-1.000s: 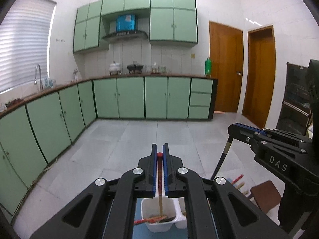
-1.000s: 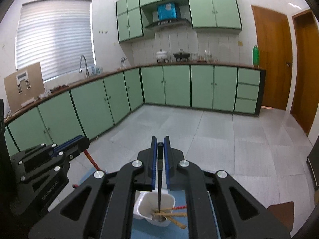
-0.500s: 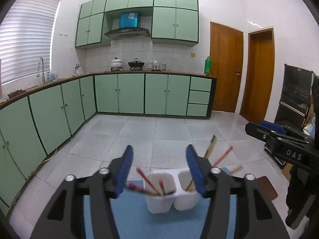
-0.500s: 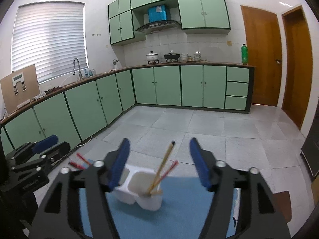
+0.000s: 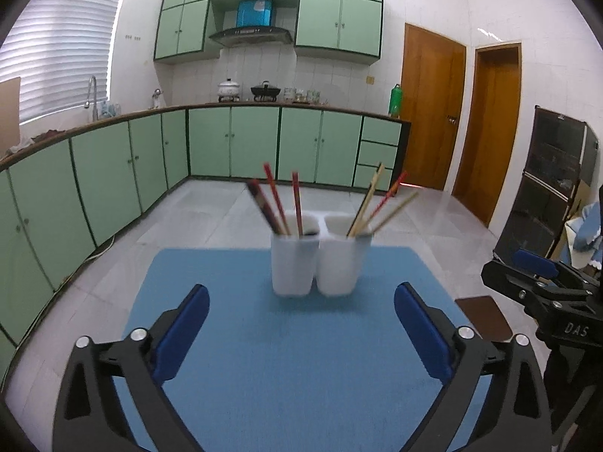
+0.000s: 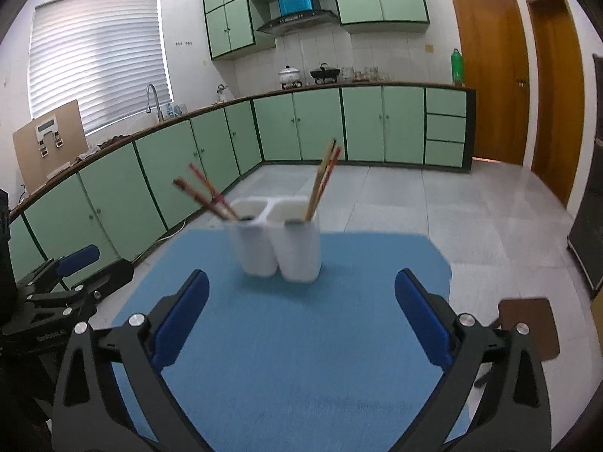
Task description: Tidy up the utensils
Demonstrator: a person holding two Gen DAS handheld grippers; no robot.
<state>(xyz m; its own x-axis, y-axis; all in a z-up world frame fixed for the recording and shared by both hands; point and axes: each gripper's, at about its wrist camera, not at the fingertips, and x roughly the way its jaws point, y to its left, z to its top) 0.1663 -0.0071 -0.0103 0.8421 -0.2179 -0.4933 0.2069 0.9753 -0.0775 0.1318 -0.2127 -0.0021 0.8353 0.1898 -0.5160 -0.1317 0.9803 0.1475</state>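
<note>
A white two-cup utensil holder (image 5: 320,260) stands upright on the blue mat (image 5: 264,358). Its left cup holds red chopsticks (image 5: 279,203); its right cup holds tan and red chopsticks (image 5: 377,203). My left gripper (image 5: 301,331) is open and empty, drawn back in front of the holder. My right gripper (image 6: 301,320) is open and empty, also back from the holder (image 6: 279,248), which shows red chopsticks (image 6: 207,196) on the left and tan ones (image 6: 324,177) on the right. The right gripper shows at the right edge of the left wrist view (image 5: 542,286), the left gripper at the left edge of the right wrist view (image 6: 64,278).
The mat (image 6: 301,339) covers a small table. A brown stool (image 6: 527,327) stands to the right below the table. Green kitchen cabinets (image 5: 113,173) line the left and far walls. A dark cabinet (image 5: 554,188) stands at the right.
Both grippers were shut on chopsticks above the holder a second ago. They opened, left the chopsticks in the cups, and pulled back and down from the holder.
</note>
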